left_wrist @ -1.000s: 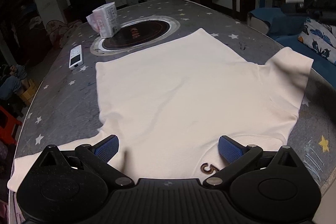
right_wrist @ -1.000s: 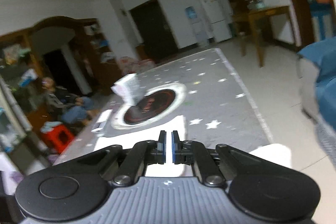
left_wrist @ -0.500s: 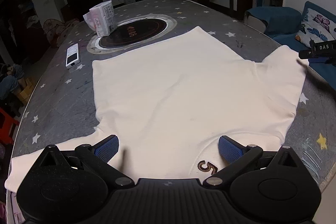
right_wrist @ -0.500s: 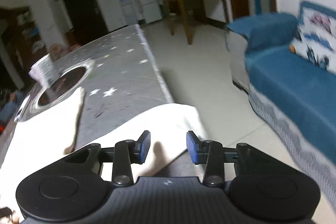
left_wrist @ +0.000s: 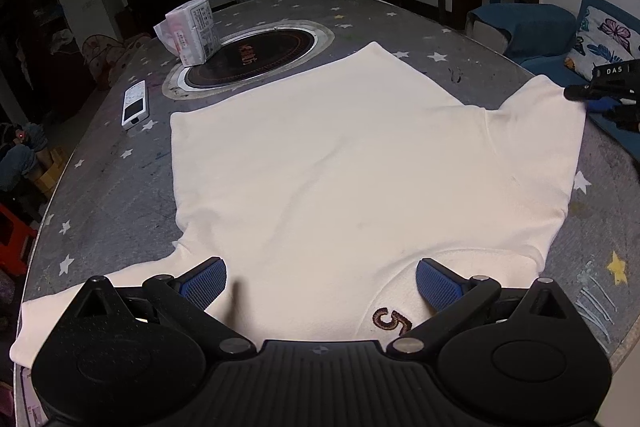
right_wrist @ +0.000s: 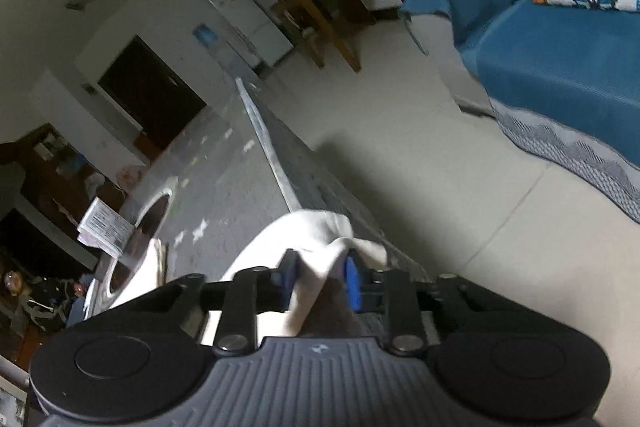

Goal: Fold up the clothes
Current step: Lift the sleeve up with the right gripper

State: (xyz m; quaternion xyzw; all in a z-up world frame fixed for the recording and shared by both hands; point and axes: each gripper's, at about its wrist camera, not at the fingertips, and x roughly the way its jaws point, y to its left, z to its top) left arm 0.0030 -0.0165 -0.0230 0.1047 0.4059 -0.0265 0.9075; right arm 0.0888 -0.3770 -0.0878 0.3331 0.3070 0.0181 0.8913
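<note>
A white shirt lies flat on the grey star-patterned table, with a brown "5" mark at its near end. My left gripper hovers open above that near end, nothing between its blue pads. At the far right, my right gripper reaches the tip of the right sleeve. In the right wrist view the sleeve's edge is bunched up between the blue pads of the right gripper. Its jaws are closing on that cloth, which touches both pads.
A tissue pack stands on the round hob at the table's far side, and a white remote lies to its left. The table edge runs beside the sleeve. A blue sofa stands to the right, beyond bare floor.
The right gripper came down to the table's right edge, rolled, opened, and now closes around the sleeve's edge. The left gripper has stayed over the shirt's near end.
</note>
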